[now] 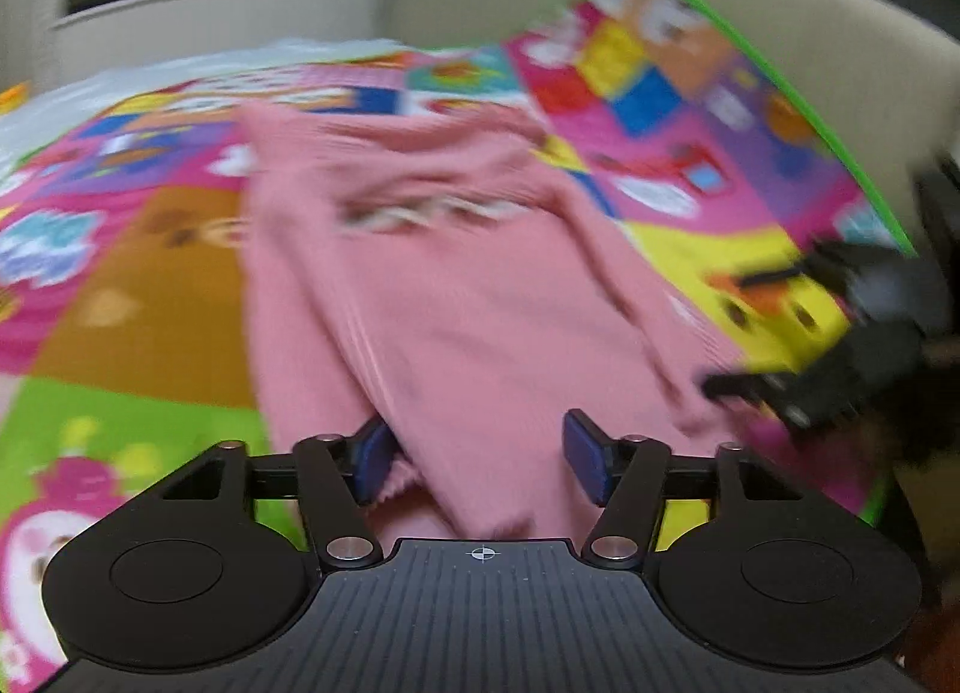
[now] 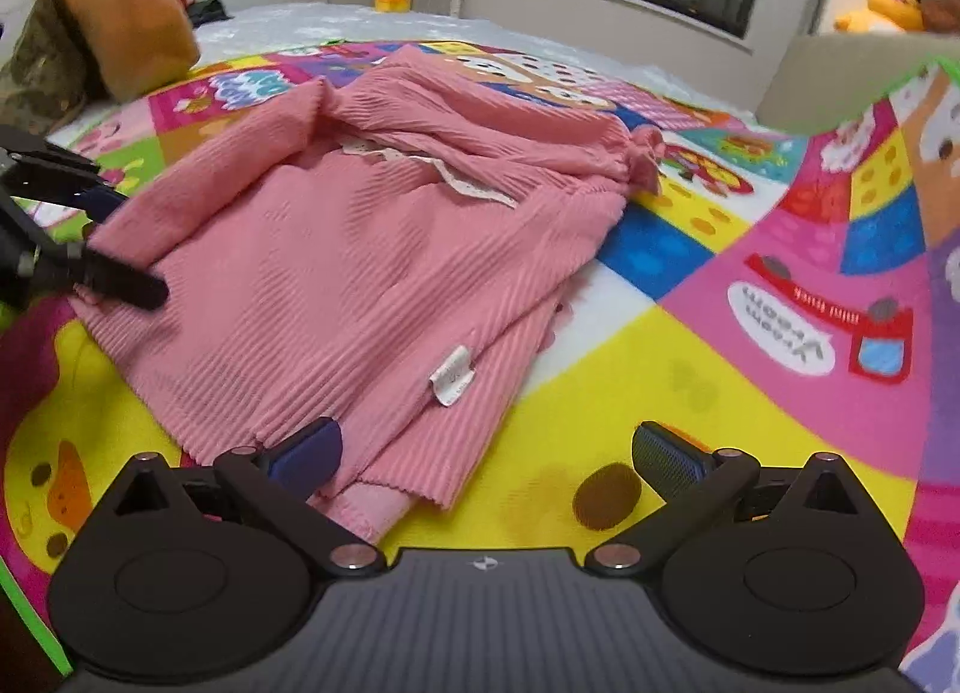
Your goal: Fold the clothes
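The pink ribbed knit garment (image 2: 360,249) lies partly folded on the colourful patchwork play mat (image 2: 750,333), its long axis running away from both tools. The left gripper (image 1: 480,462) and right gripper (image 2: 486,453) hang spread at its near hem, neither pinching cloth.

Legible text, one item: play mat (image 2: 750,369), white oval patch (image 2: 780,336) beside a red cartoon vehicle, dark lettering printed upside down to the right wrist camera; it appears to read "Vroom Vroom", though the letters are soft. Small white lettering along the vehicle's red bar: too small to read. Pink garment (image 2: 336,273), white sewn-in care tag (image 2: 451,375): faint marks, unreadable. Left wrist view: blurred throughout, no text readable.
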A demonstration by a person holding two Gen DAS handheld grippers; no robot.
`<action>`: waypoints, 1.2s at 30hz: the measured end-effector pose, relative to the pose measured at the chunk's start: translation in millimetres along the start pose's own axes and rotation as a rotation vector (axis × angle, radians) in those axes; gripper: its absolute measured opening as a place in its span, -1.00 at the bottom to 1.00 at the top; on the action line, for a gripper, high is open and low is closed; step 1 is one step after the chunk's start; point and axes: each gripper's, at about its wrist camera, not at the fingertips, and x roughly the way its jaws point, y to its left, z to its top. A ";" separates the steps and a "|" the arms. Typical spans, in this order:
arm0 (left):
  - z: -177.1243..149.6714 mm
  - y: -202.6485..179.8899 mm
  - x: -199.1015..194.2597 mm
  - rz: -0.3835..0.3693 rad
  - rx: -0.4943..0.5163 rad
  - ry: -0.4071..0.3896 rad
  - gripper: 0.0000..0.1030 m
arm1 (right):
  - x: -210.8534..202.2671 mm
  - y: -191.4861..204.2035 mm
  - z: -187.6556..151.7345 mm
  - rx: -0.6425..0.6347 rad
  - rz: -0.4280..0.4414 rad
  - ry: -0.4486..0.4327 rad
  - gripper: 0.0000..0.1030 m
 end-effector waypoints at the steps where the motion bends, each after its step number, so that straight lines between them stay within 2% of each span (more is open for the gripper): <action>1: 0.2 -2.2 0.6 -0.010 0.009 0.005 0.44 | -3.7 2.1 2.5 -0.024 0.002 -0.010 1.00; 3: 2.0 -3.9 0.3 -0.040 0.017 0.014 0.47 | -11.7 5.7 7.9 -0.068 0.006 -0.036 1.00; 5: 5.5 -1.0 -7.1 -0.125 0.001 0.009 0.49 | -23.9 4.1 17.3 -0.083 0.015 -0.093 1.00; 6: 7.9 1.0 -12.7 -0.178 -0.011 0.004 0.53 | -27.8 -0.3 23.7 -0.064 0.022 -0.119 1.00; 7: 13.3 6.4 -14.1 -0.192 -0.027 -0.007 0.56 | -30.1 -6.4 30.3 -0.029 0.033 -0.144 1.00; 9: 26.4 19.7 -13.9 -0.193 -0.063 -0.033 0.62 | -28.7 -20.3 41.9 0.053 0.066 -0.173 0.99; 12: 46.0 39.6 -13.6 -0.193 -0.116 -0.073 0.64 | -8.9 -36.4 51.5 0.155 0.121 -0.146 0.76; 16: 72.0 66.2 -13.1 -0.193 -0.188 -0.126 0.65 | 35.1 -37.6 43.7 0.173 0.164 0.007 0.46; 17: 78.6 72.8 -13.0 -0.193 -0.205 -0.139 0.66 | 43.5 -36.6 41.7 0.164 0.168 0.039 0.45; 19: 91.9 93.3 -6.0 -0.180 -0.254 -0.152 0.68 | 44.6 -37.1 45.2 0.128 0.168 0.033 0.45; 22: 112.1 117.4 13.3 -0.140 -0.274 -0.155 0.66 | 32.1 -51.6 70.0 0.100 0.143 -0.056 0.45; 25: 129.7 138.3 40.7 -0.159 -0.324 -0.150 0.61 | 39.9 -78.7 101.9 0.135 0.112 -0.118 0.45; 27: 139.6 148.8 64.0 -0.154 -0.350 -0.151 0.50 | 59.5 -96.6 121.1 0.176 0.088 -0.132 0.44; 28: 142.8 153.5 75.5 -0.142 -0.359 -0.152 0.47 | 74.2 -103.9 128.2 0.210 0.081 -0.123 0.36; 29: 145.4 158.0 86.8 -0.126 -0.366 -0.152 0.40 | 89.0 -111.3 135.3 0.243 0.074 -0.115 0.26; 30: 147.2 163.1 99.1 -0.103 -0.373 -0.150 0.32 | 103.9 -117.2 141.4 0.270 0.067 -0.104 -0.02; 31: 147.7 168.3 109.7 -0.074 -0.378 -0.145 0.27 | 119.2 -119.3 144.7 0.279 0.058 -0.086 -0.14; 34: 144.3 183.6 134.6 0.027 -0.391 -0.101 -0.07 | 159.6 -116.1 146.5 0.226 -0.017 -0.047 -0.21; 35: 141.5 188.9 140.0 0.046 -0.392 -0.095 -0.40 | 169.2 -115.7 145.0 0.207 -0.032 -0.043 -0.21; 36: 137.5 194.5 142.7 0.047 -0.395 -0.099 -0.55 | 177.5 -115.4 145.0 0.198 -0.040 -0.041 -0.21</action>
